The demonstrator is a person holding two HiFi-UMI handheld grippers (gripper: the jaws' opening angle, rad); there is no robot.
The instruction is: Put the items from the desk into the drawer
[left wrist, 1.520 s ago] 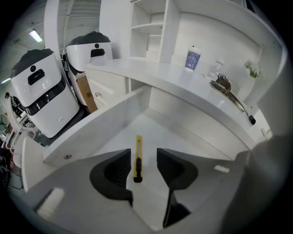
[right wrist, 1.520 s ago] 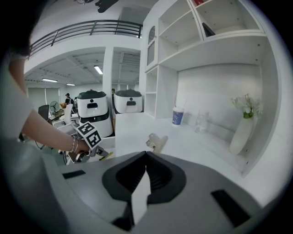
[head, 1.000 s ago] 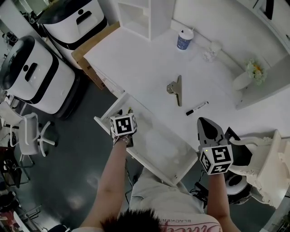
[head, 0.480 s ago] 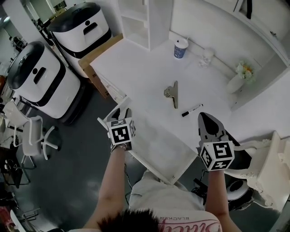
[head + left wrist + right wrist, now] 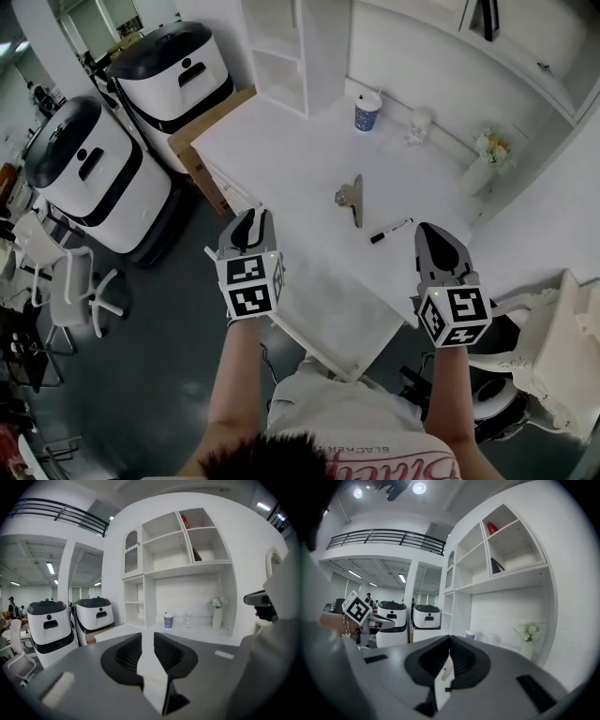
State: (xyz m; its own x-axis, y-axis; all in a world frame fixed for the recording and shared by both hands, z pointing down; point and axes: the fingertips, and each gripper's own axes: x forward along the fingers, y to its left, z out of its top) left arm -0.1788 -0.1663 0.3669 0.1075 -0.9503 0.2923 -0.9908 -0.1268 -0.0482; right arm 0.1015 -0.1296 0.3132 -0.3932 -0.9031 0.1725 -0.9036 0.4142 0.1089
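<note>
Lying on desk, clip, marker

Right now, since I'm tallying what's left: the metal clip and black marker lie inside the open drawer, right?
No. The metal clip and black marker lie on the desk, not inside the open drawer; the head view shows it.

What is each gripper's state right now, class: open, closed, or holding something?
Left gripper: open, empty; its jaws have just been closing.
Right gripper: closed, empty.

Cup print too small.
</note>
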